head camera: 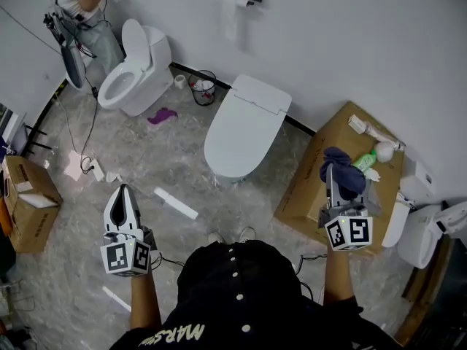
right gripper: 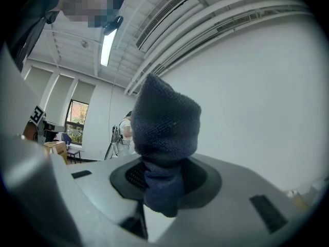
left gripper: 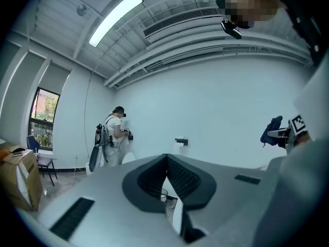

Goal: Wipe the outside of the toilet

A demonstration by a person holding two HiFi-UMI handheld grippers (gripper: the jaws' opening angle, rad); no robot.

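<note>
The white toilet with its lid down stands against the far wall, ahead of me. My right gripper is shut on a dark blue cloth and hovers over a flattened cardboard sheet, to the right of the toilet. In the right gripper view the cloth bulges up from between the jaws of that gripper. My left gripper hangs over the floor, left of the toilet and apart from it. In the left gripper view that gripper has its jaws together with nothing between them.
A second toilet with its lid up stands at the back left, with a person beside it. A small bin, a purple rag and a white tube lie on the floor. A green spray bottle rests on the cardboard. A box sits at the left.
</note>
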